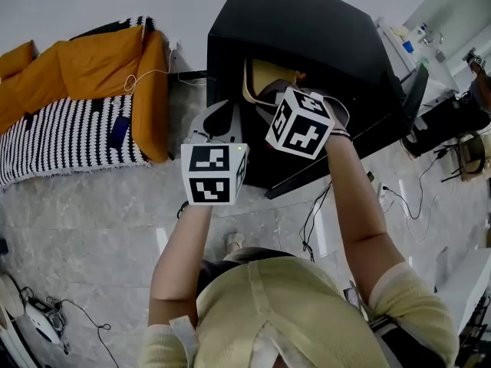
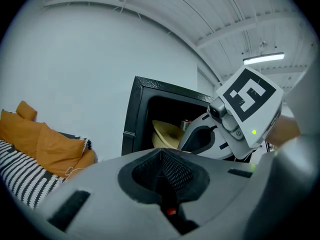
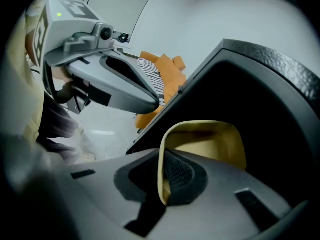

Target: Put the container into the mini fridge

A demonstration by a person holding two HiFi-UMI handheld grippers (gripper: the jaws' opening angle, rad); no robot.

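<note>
Pinching pale yellow plastic container (image 3: 210,144) by rim with right tool (image 3: 162,176) inside black mini fridge (image 1: 307,37); left tool (image 2: 161,179) closed, empty. Could slip from thin pinch.

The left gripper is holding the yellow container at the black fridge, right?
Not quite. It is the right gripper that holds the yellow container, pinched by its rim, at the black fridge. The right gripper view shows this. The left gripper is shut with nothing between its jaws.
</note>
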